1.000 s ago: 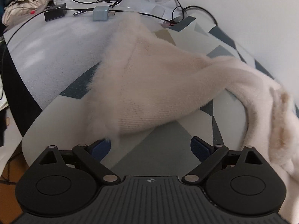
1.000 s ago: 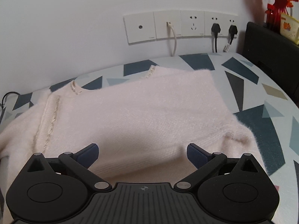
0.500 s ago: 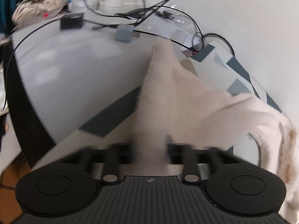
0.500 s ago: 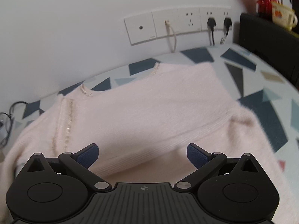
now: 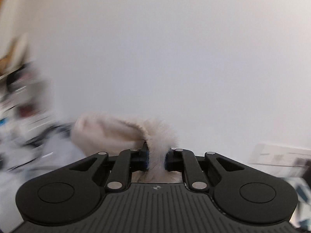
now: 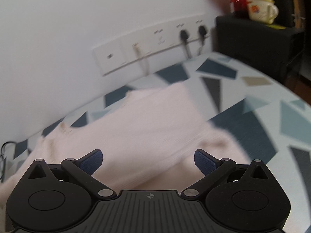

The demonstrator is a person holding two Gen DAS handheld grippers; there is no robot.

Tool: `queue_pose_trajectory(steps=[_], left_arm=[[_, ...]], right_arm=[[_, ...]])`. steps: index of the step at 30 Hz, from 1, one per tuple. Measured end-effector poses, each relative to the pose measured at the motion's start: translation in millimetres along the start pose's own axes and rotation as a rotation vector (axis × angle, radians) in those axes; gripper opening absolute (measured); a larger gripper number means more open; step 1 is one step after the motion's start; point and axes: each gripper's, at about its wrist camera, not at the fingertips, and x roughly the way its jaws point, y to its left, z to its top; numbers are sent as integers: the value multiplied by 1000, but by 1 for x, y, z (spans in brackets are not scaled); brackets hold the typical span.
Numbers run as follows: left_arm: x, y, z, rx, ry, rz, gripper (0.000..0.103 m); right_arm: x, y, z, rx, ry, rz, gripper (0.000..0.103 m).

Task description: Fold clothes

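Now that my left gripper [image 5: 156, 160], wide a second ago, has clamped the sweater [image 6: 140, 128] sleeve and lifted it off the table [image 6: 272, 104] (camera facing wall), a fold seems underway, my right gripper [image 6: 148, 162] spread above the sweater.

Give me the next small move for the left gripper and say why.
Probably carry the pinched sleeve across and lay it on the sweater's body. The left gripper is shut on the fluffy cream sweater sleeve, lifted before the white wall, while the cream sweater body lies flat on the patterned tabletop under the open right gripper.
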Motion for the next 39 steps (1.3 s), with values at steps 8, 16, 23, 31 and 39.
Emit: queue_pose_trajectory(steps=[8, 16, 23, 31, 39], left_arm=[[44, -210, -89, 225, 234, -432, 14], [73, -237, -155, 381, 431, -433, 65], [13, -158, -96, 445, 184, -365, 87], [33, -43, -138, 461, 371, -64, 89], [63, -25, -167, 430, 463, 16, 89]], right_arm=[[-9, -109, 29, 159, -69, -110, 100], [1, -158, 41, 211, -46, -94, 98], [22, -96, 44, 105, 40, 150, 97], [48, -18, 16, -159, 101, 218, 93], [64, -7, 1, -241, 181, 45, 94]])
